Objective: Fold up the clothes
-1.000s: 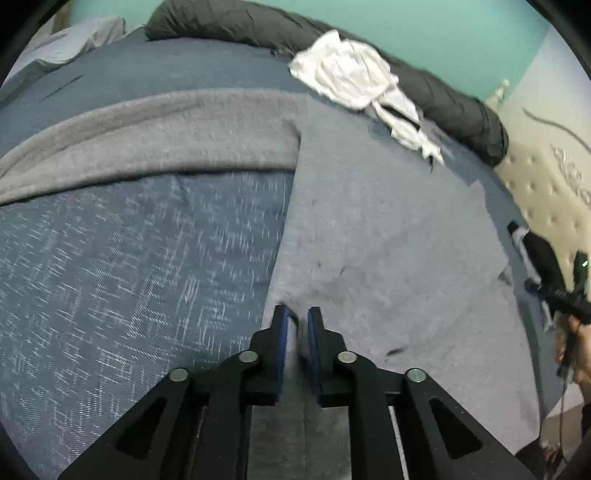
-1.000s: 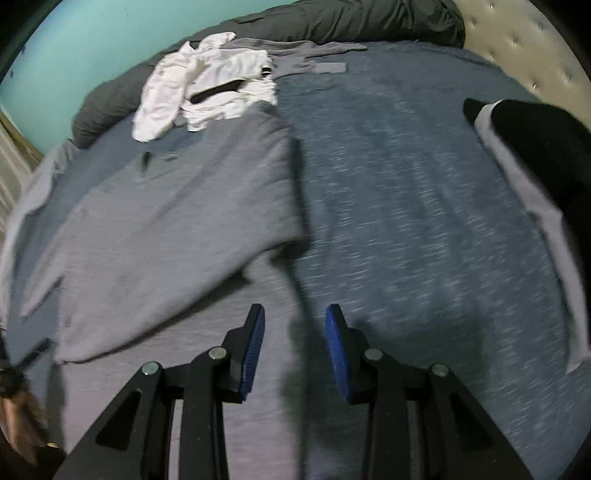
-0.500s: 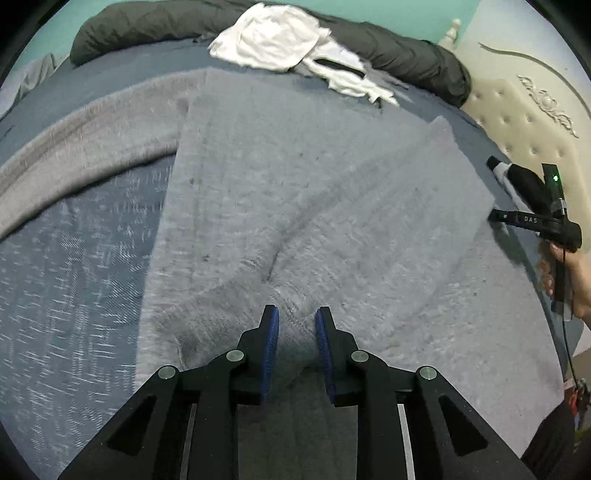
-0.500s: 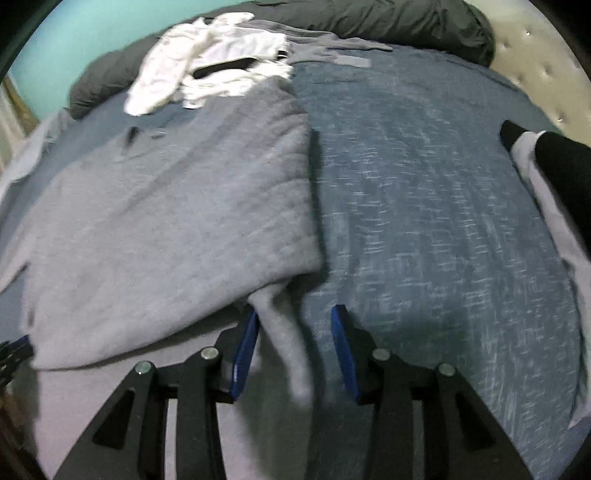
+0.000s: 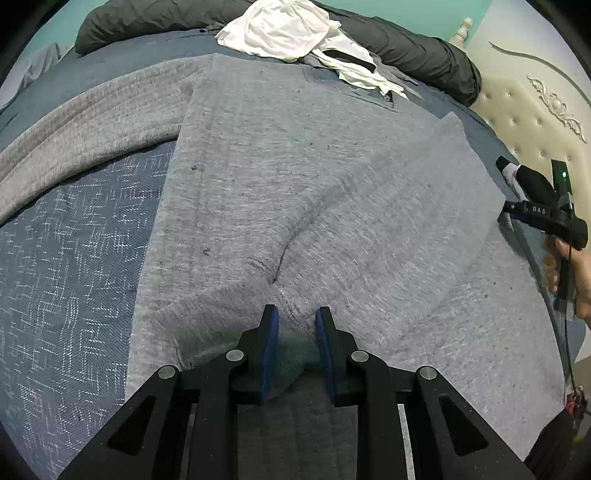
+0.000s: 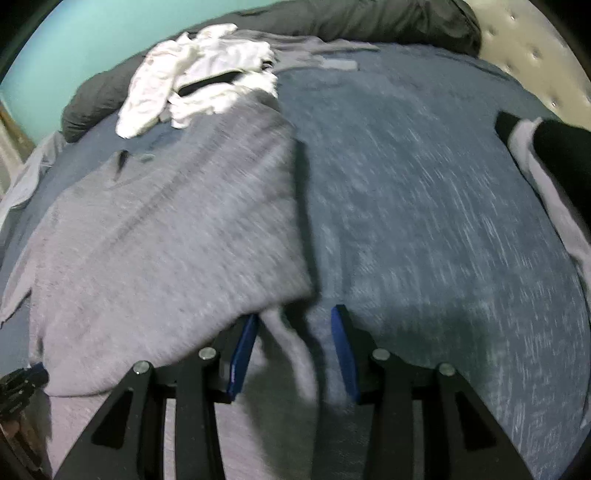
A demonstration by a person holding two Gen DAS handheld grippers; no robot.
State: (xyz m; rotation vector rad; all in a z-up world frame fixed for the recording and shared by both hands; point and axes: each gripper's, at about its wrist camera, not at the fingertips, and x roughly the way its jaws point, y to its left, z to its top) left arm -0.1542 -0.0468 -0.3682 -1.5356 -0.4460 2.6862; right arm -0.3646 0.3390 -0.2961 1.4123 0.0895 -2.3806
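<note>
Grey sweater (image 5: pixel 332 192) lies spread on the blue patterned bedspread (image 5: pixel 66 258), body partly doubled over itself; a diagonal fold edge runs across it toward the headboard side. One long sleeve trails off to the left across the bedspread.

Left gripper (image 5: pixel 295 325): blue pads stand a little apart, with a bunched ridge of the sweater's hem rising between them. The cloth fills the gap and touches both pads, so it reads as a pinch on the fabric. Gripper tilted down at the bed.

Right gripper (image 6: pixel 293 332): jaws wider apart, having just opened further. A thin strip of the sweater, an edge or cuff, lies loose in the gap, nearer the left pad; neither pad presses on it that I can see. The picture is motion-blurred here. The folded flap's corner ends just ahead of the left finger.

From the left view the right gripper's black body shows at the sweater's far right edge, held in a hand (image 5: pixel 569 273); a green light glows on it.

Beyond the sweater: a crumpled white garment (image 5: pixel 288 29) near the top of the bed, lying against a dark grey duvet roll (image 5: pixel 406 44). A black-and-white garment (image 6: pixel 546 155) sits at the right edge of the bedspread. Cream tufted headboard (image 5: pixel 535 122) behind; teal wall (image 6: pixel 92 40) above.
</note>
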